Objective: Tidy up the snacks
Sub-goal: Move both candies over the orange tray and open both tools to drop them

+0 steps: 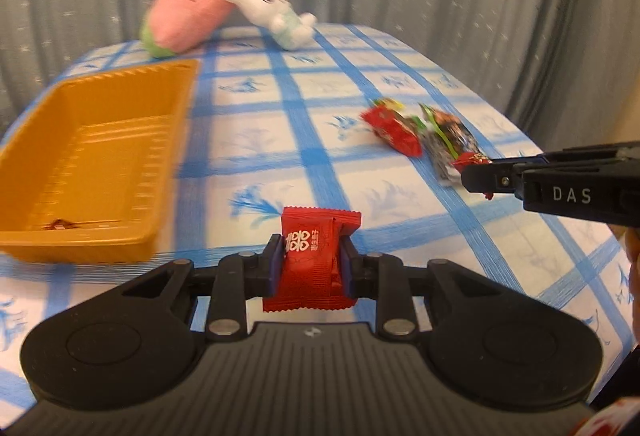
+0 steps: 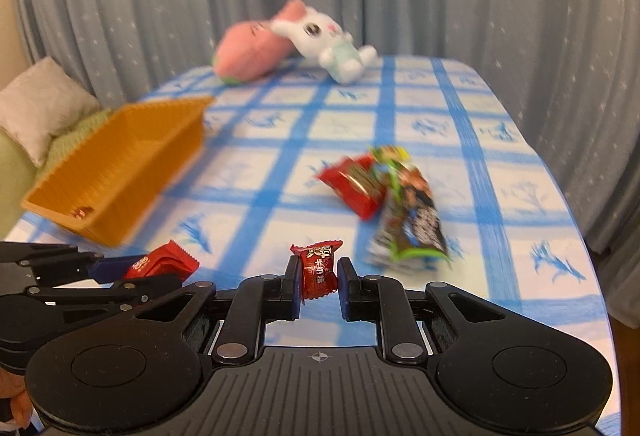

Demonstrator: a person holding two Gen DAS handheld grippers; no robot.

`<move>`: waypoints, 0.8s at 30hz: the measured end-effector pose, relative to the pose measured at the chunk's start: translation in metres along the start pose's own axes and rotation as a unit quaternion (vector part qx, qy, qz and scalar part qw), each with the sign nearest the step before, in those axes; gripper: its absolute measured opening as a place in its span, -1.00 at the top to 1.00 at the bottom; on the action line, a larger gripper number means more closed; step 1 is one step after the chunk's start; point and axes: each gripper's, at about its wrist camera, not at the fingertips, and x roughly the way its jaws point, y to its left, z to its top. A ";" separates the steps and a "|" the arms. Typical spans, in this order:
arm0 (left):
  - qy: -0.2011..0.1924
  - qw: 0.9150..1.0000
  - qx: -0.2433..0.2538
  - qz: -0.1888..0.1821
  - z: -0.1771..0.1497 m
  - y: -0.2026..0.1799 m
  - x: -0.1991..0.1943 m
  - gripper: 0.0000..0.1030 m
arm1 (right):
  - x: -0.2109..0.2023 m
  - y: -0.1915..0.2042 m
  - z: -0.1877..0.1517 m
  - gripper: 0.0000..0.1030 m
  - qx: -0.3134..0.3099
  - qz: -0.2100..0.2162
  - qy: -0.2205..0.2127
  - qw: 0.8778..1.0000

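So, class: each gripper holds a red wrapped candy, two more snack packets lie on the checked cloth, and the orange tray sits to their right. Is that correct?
Not quite. The orange tray sits left of the two snack packets, as the left wrist view shows. The rest stands: the left gripper and right gripper each hold a red candy, over the checked cloth.

Left tongs (image 1: 312, 264) and right tongs (image 2: 319, 280), both tilted downward, each clamped on something.

Right gripper (image 2: 319, 278), bottom centre, pinches a small red candy (image 2: 317, 270). Orange tray (image 2: 160, 171) at left; two snack packets (image 2: 384, 199) right of centre on a blue-checked tablecloth (image 2: 500, 195).
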 end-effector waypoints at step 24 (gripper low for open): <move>-0.041 0.990 -0.075 0.110 0.023 0.131 -0.061 0.51 | 0.038 0.140 0.052 0.64 -0.090 0.120 -0.052 0.987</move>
